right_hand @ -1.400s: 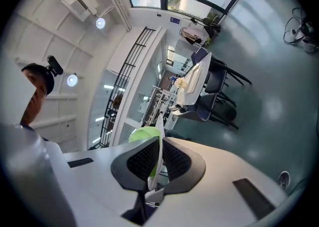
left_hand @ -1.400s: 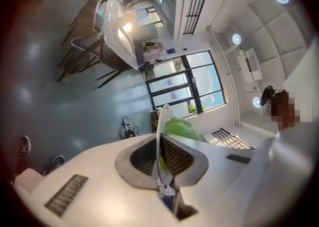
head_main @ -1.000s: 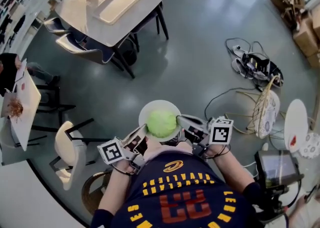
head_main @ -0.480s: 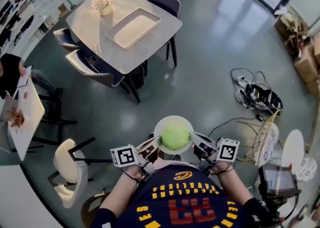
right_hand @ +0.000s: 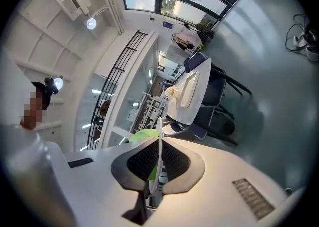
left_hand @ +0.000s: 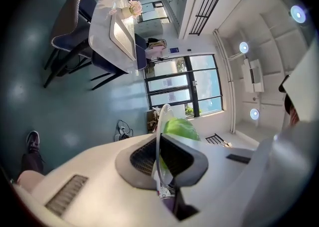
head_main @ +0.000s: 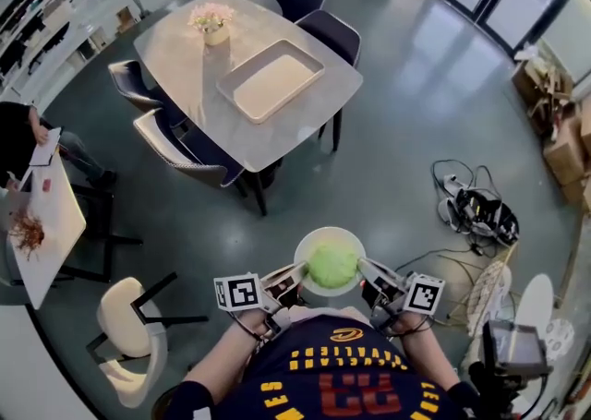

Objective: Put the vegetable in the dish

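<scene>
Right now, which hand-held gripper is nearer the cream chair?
Left. The left hand-held gripper clamps the dish rim facing the cream chair; the right hand-held gripper clamps the far rim.

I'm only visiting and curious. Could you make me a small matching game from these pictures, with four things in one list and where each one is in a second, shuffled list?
Things:
1. green vegetable
2. white dish
3. pale tray
4. flowers

Places:
A. clamped at its rim by the left gripper and the right gripper
B. near one end of the table, apart from the tray
C. lying on the dish
D. around the middle of the table

Pairs: 1-C, 2-A, 3-D, 4-B
</scene>
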Demonstrator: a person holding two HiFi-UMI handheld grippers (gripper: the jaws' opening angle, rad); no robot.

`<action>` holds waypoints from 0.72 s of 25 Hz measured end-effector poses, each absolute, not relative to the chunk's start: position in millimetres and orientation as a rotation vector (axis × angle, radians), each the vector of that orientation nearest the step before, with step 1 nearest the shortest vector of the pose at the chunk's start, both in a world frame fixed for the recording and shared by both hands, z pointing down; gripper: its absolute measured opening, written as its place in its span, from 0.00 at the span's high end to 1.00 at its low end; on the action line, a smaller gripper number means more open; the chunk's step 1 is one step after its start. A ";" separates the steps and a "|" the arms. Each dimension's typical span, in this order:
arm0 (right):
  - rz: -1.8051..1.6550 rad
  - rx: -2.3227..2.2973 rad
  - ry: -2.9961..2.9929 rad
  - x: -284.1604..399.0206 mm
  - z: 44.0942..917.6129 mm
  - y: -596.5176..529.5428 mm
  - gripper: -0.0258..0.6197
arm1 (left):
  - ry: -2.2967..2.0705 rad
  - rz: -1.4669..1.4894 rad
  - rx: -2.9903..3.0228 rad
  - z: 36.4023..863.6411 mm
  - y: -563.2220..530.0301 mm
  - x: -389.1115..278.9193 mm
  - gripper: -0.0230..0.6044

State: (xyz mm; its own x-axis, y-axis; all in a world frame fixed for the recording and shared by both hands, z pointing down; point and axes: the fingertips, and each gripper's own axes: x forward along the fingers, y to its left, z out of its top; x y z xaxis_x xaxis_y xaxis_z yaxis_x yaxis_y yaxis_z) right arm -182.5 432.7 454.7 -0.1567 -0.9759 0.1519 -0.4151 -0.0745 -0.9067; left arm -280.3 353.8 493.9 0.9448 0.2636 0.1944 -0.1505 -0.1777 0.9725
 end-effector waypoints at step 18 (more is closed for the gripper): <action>-1.291 -1.388 1.635 -105.5 471.2 345.1 0.94 | 0.133 0.390 1.739 487.3 282.9 -214.8 0.94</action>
State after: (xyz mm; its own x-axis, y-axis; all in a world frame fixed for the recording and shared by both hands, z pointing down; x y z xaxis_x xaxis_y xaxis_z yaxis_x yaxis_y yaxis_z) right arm -105.5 345.1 471.2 -0.2488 -0.9602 0.1266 -0.3459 -0.0340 -0.9377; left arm -214.8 282.9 487.3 0.9354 0.3011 0.1853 -0.1252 -0.2078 0.9701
